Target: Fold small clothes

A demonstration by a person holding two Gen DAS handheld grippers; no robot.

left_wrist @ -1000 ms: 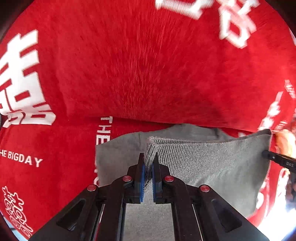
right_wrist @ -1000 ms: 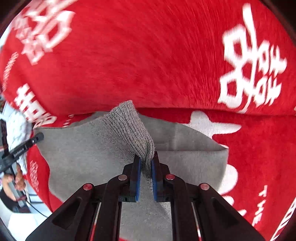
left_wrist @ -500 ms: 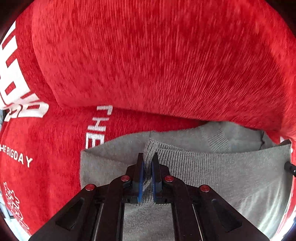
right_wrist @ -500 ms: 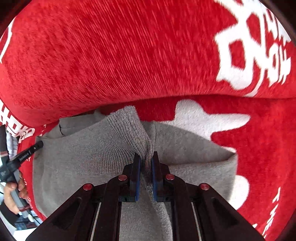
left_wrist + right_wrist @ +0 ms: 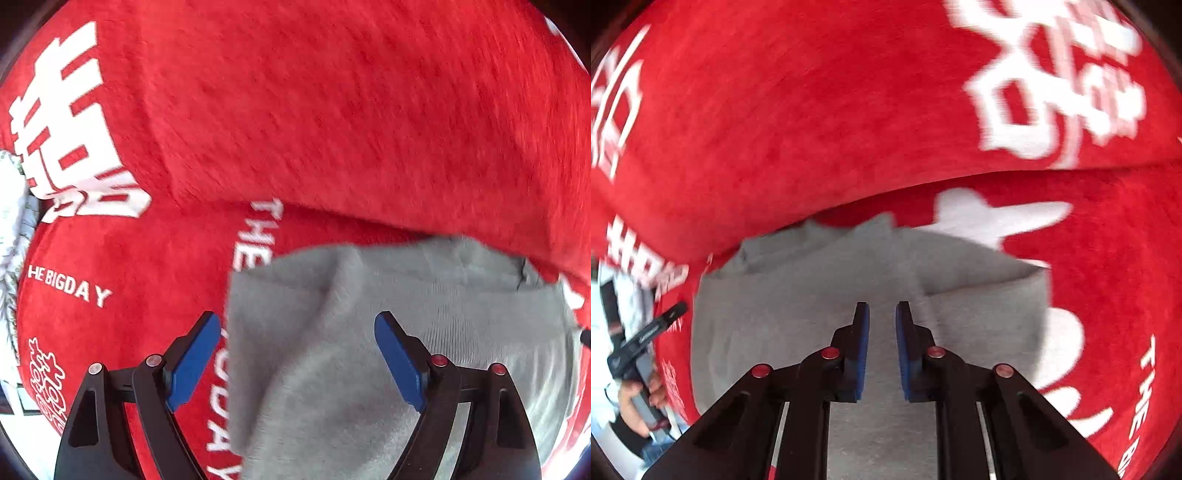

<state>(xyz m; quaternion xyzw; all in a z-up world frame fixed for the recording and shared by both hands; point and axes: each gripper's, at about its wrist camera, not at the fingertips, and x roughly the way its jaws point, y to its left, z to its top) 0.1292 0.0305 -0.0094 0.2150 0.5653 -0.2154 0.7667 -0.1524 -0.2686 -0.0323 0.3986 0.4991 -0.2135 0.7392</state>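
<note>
A small grey knit garment (image 5: 424,325) lies folded on a red blanket (image 5: 295,110) with white lettering. My left gripper (image 5: 297,325) is wide open just above the garment's left edge, holding nothing. In the right wrist view the same garment (image 5: 783,314) lies flat below my right gripper (image 5: 882,314), whose blue pads stand a small gap apart with nothing between them. The left gripper (image 5: 650,328) shows at the far left of that view, in a hand.
The red blanket (image 5: 812,110) rises in a thick fold just behind the garment. White fabric (image 5: 11,229) shows at the far left edge of the left wrist view.
Both grippers were shut on the ribbed hem of the garment. Both have opened and let it go, and the hem now lies folded down on the garment.
</note>
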